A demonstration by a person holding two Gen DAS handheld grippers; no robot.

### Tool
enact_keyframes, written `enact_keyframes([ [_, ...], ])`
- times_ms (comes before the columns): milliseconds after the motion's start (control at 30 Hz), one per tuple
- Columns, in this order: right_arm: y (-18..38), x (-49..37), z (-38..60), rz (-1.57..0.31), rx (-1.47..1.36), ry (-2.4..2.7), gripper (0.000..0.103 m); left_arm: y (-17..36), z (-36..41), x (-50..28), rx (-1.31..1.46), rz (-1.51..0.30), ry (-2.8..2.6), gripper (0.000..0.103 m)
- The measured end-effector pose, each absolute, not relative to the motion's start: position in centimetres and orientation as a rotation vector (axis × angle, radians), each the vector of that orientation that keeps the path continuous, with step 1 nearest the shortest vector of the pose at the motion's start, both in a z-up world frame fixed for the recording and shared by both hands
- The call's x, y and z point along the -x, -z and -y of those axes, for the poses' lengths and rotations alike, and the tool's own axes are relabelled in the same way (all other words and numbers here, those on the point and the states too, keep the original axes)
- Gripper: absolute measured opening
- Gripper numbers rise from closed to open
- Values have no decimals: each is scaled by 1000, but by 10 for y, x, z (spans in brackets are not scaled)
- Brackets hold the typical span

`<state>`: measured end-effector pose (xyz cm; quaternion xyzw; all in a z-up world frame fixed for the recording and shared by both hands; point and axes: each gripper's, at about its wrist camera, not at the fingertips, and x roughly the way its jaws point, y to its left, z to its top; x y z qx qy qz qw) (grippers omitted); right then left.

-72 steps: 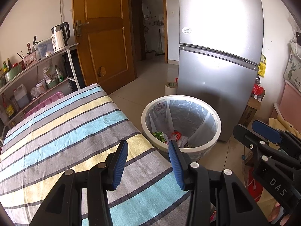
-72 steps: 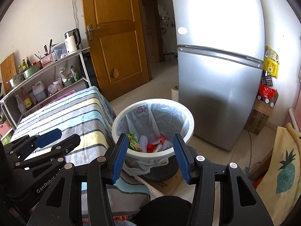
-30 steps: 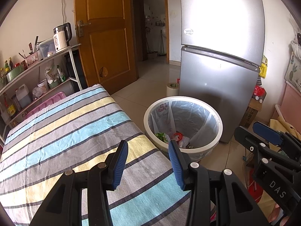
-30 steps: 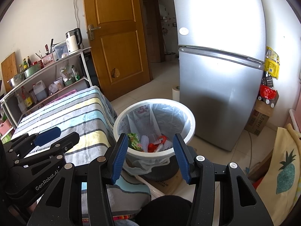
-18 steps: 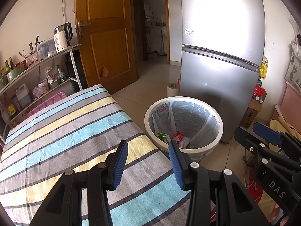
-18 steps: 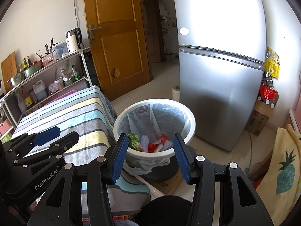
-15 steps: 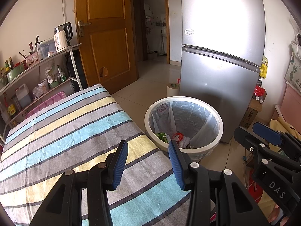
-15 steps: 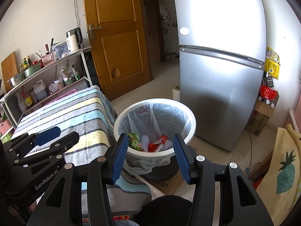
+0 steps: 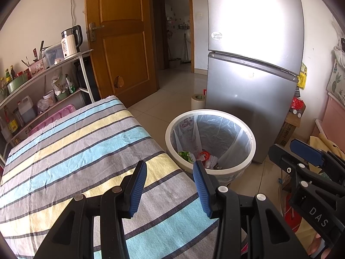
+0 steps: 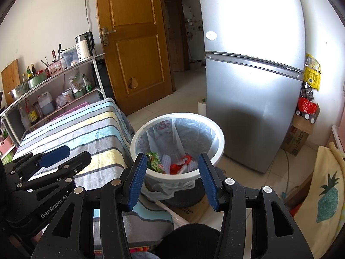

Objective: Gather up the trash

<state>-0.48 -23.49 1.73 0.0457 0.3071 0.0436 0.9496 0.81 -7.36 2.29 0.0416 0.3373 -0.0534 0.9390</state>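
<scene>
Here the trash bin (image 9: 251, 139) stands on the tiled floor just off the table's (image 9: 71, 142) near right corner, in front of the silver refrigerator (image 9: 250, 82). The bin is a white-rimmed tub lined with a clear plastic bag (image 10: 194, 133), and the trash (image 10: 170, 164) lies at the bottom of it: a green wrapper, a red piece and some white crumpled bits.

The left hand-held gripper (image 9: 169, 181) hangs over the striped cloth at the table's near edge, its blue pads spread apart with nothing between them. The bin sits just beyond and to the right of its right fingertip, and the trash shows right past that tip.

The right hand-held gripper (image 10: 171, 178) is held off the table's right edge, aimed down at the bin; its jaws are also spread and empty. In its view the bin's near rim and the trash fall in the gap between the two blue pads, lower and farther away, not touched.

Each hand-held gripper shows at the side of the other's view, the two near each other but apart. The striped cloth on the table lies bare.
</scene>
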Motion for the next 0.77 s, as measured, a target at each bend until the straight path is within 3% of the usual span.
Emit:
enact_keyframes([
  [767, -16, 3, 233, -631, -90, -90, 50, -21, 72, -10, -72, -703, 117, 45],
])
